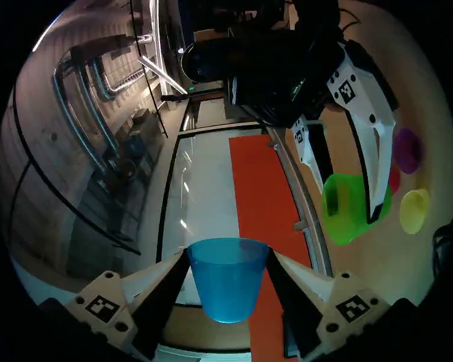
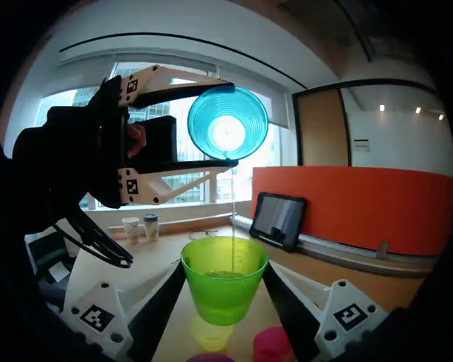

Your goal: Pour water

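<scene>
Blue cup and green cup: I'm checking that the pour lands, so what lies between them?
In the right gripper view, a thin stream of water falls from the rim of the blue cup into the green cup; otherwise that stretch is bare.

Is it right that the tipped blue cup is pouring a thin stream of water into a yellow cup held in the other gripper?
Not quite. The tipped blue cup is pouring a thin stream of water into a green cup held in the right gripper, not a yellow one. The right gripper view shows it; the yellow cup sits below, unheld.
</scene>
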A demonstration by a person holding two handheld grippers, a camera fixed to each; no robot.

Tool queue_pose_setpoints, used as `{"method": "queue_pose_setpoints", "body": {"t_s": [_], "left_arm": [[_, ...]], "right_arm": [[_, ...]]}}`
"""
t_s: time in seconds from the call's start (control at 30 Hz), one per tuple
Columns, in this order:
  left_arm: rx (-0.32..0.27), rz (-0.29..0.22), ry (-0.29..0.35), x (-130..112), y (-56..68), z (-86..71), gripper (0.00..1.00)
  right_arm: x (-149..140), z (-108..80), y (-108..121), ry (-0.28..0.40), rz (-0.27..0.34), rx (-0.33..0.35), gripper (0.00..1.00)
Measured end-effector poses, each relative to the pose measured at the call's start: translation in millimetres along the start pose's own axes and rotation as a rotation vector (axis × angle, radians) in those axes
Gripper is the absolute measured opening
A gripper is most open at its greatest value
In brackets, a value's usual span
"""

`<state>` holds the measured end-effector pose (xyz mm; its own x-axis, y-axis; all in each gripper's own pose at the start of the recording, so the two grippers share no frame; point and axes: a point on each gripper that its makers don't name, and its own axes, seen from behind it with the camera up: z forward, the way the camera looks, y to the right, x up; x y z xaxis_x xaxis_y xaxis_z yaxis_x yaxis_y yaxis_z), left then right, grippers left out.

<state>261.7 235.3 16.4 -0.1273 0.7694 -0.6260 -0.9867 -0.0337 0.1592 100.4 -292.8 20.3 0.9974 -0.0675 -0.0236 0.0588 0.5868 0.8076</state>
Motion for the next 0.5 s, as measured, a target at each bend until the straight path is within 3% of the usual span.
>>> {"method": "queue_pose_setpoints", "body": {"t_s": [0.5], "left_arm": [[0.011, 0.007, 0.004, 4.0, -2.0, -5.1, 0.89]], "right_arm": [[-0.1, -1.0, 1.5, 0.003, -0.001, -0.004, 0.90]]}}
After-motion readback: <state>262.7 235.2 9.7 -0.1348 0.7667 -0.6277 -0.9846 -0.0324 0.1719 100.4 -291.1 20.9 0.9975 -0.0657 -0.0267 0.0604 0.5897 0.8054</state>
